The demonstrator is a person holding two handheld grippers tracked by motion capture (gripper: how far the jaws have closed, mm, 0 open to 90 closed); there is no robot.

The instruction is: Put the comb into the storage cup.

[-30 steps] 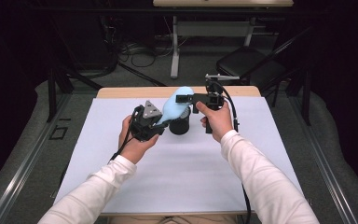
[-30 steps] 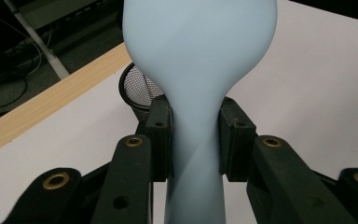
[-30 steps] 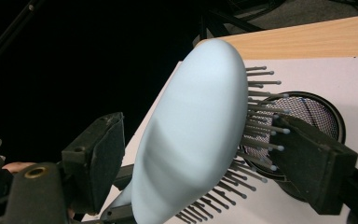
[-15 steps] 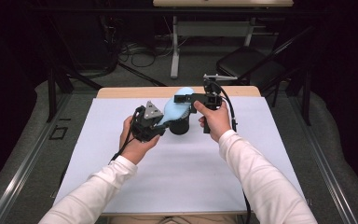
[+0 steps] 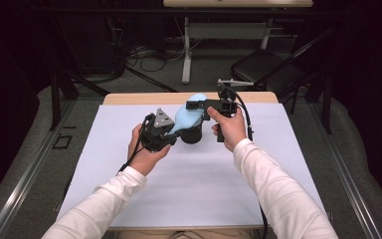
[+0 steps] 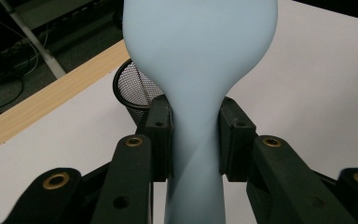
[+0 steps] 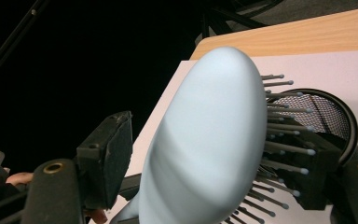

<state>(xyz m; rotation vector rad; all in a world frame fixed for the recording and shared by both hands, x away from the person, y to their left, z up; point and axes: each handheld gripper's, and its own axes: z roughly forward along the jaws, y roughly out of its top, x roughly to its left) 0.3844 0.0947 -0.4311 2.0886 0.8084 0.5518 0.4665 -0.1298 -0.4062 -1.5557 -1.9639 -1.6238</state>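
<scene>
Gripping the narrow handle of a pale blue hairbrush [image 6: 198,84], the left gripper [image 6: 196,135] has both pads pressed on it and holds the brush just above the black mesh cup [image 5: 193,133], which stands on the white desk [image 5: 189,189]. The right gripper [image 7: 200,158] sits over that cup around the brush head; its jaws have just been closing, with the left-hand pad apart from the smooth back and the other among the bristles.

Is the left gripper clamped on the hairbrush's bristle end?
No: in the left gripper view the left gripper pinches the pale blue hairbrush at its narrow handle neck, below the head.
</scene>
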